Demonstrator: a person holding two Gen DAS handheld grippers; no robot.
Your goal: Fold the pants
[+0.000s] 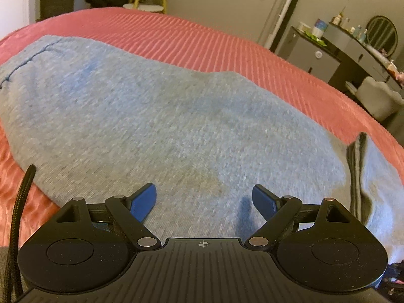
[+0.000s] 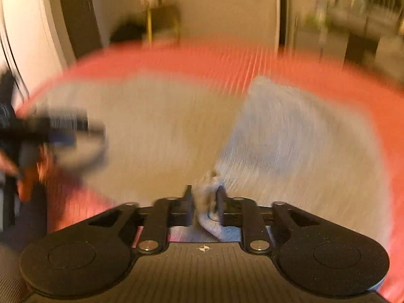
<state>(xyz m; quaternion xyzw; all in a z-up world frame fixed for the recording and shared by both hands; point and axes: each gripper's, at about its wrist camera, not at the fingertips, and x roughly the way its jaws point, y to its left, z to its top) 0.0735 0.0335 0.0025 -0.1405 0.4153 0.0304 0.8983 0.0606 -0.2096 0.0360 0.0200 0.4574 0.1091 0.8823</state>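
Left wrist view: coral ribbed bedspread fills the frame, grey pants spread flat across it, dark waistband edge at right. Right wrist view is badly blurred, same pants on the bed, one part already lying doubled over the rest. For the fold in hand, you want to carry the pinched edge low and straight across, line it up with the far edge before letting go, then smooth the crease. Your left gripper hangs just above the cloth, jaws spread wide, nothing between them. Your right gripper has a bunched bit of pants fabric between narrow-set jaws; whether the pads are biting it, can't tell through the blur.
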